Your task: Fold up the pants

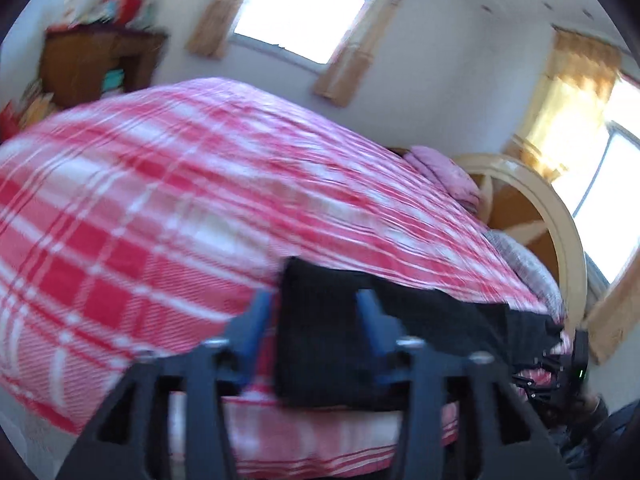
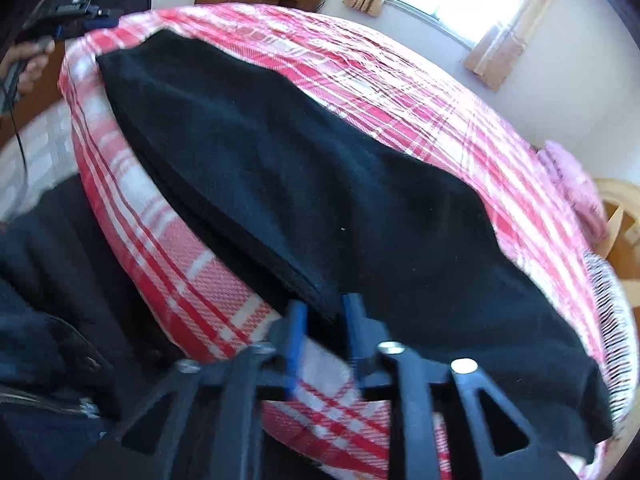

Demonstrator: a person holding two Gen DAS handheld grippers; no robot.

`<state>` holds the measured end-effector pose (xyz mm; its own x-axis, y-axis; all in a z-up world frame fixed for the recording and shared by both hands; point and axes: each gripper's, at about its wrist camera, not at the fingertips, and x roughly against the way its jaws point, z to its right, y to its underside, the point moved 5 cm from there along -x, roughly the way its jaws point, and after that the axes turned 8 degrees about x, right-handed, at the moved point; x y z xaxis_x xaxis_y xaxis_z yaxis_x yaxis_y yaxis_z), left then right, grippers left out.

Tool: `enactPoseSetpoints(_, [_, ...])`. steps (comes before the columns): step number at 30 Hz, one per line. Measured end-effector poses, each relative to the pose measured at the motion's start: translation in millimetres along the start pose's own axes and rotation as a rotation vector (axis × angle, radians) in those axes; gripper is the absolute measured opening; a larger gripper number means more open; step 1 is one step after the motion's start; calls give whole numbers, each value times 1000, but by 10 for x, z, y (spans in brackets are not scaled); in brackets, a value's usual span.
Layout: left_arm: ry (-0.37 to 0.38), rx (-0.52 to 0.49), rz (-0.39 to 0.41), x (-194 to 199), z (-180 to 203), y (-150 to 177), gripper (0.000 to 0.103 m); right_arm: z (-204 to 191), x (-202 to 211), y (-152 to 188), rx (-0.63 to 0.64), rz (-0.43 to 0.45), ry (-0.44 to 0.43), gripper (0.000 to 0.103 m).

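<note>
Left wrist view shows the left gripper [image 1: 316, 312] spread wide around one end of the black pants [image 1: 332, 336], not pinching it. On the right wrist view the right gripper [image 2: 324, 312] stands narrowly parted at the pants' [image 2: 304, 184] near edge, laid along the red plaid bed [image 2: 420, 92].

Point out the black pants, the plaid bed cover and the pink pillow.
black pants [image 2: 320, 184], right wrist view, middle of the spread fabric.
plaid bed cover [image 1: 140, 208], left wrist view, bare top surface.
pink pillow [image 1: 444, 174], left wrist view, its middle, by the headboard.
</note>
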<state>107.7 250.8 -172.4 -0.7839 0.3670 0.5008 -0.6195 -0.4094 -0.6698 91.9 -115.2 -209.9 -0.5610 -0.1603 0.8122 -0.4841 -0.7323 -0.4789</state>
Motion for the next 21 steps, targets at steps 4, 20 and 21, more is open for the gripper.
enactPoseSetpoints(4, [-95,-100,-161,-569,196,312,66,-28,19,8,-1,14,1,49])
enactPoseSetpoints(20, [38,-242,-196,-791,1288,285,66,1257,513,724,-470,45,159,49])
enactPoseSetpoints(21, [61,-270,-213,-877,1441,332,66,1360,581,805,-504,47,183,49])
